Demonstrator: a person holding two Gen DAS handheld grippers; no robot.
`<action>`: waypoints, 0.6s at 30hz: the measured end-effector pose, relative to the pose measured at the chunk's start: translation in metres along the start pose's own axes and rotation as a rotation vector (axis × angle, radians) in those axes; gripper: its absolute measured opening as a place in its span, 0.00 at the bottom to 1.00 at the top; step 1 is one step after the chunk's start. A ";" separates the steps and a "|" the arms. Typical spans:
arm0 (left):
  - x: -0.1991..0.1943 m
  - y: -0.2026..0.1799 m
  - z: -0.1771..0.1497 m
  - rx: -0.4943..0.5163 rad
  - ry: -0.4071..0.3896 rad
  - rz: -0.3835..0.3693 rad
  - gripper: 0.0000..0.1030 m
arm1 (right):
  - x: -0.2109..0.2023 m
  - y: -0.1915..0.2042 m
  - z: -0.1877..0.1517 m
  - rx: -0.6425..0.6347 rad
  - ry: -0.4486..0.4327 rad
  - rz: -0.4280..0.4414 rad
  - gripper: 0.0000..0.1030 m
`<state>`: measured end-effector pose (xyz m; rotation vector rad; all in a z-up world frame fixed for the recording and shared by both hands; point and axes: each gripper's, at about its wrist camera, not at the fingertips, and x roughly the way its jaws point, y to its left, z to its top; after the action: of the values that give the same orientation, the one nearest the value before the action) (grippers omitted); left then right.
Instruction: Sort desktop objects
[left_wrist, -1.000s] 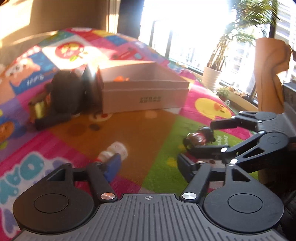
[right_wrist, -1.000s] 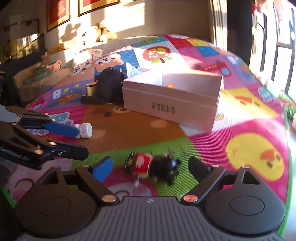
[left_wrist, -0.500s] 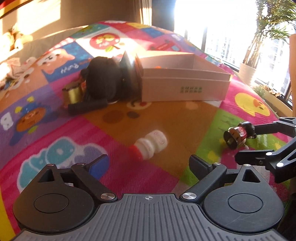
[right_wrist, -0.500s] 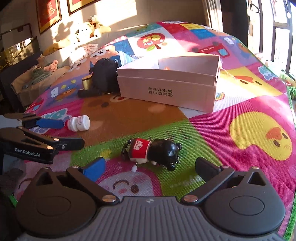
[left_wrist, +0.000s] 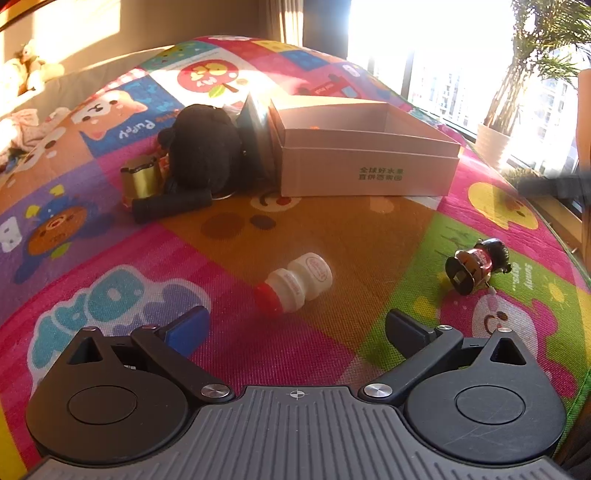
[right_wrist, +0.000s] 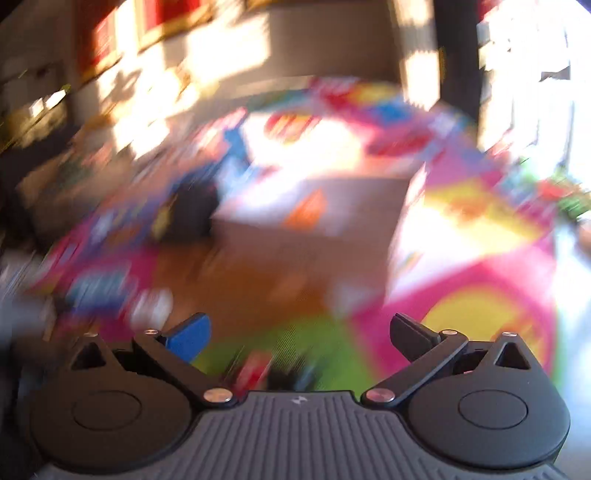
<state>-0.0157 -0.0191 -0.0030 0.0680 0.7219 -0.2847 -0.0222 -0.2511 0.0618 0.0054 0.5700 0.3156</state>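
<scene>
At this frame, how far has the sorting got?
Done: something orange already lies in the open box. In hand: nothing. The left gripper is open, facing the small white bottle; the right gripper is open, its view blurred. Left: the bottle, the toy figure and the black pile beside the box.

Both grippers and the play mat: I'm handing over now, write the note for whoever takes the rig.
Left gripper: open, empty, facing the small white bottle with red cap lying on the colourful play mat.
Right gripper: open, empty; its view is motion-blurred.
Black and red toy figure lies right of the bottle.
Open cardboard box stands behind; something orange inside.
Left: bottle and figure still unsorted.
</scene>
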 end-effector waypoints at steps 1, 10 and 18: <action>0.000 0.000 0.000 0.001 0.000 0.001 1.00 | 0.004 -0.010 0.017 0.041 -0.029 -0.027 1.00; -0.004 0.013 0.000 -0.070 -0.021 -0.033 1.00 | 0.155 -0.057 0.096 0.169 0.161 -0.007 1.00; -0.005 0.016 -0.001 -0.086 -0.029 -0.053 1.00 | 0.175 -0.013 0.104 -0.009 0.120 0.052 1.00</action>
<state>-0.0154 -0.0020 -0.0009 -0.0371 0.7075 -0.3046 0.1758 -0.2035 0.0561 -0.0074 0.6880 0.3707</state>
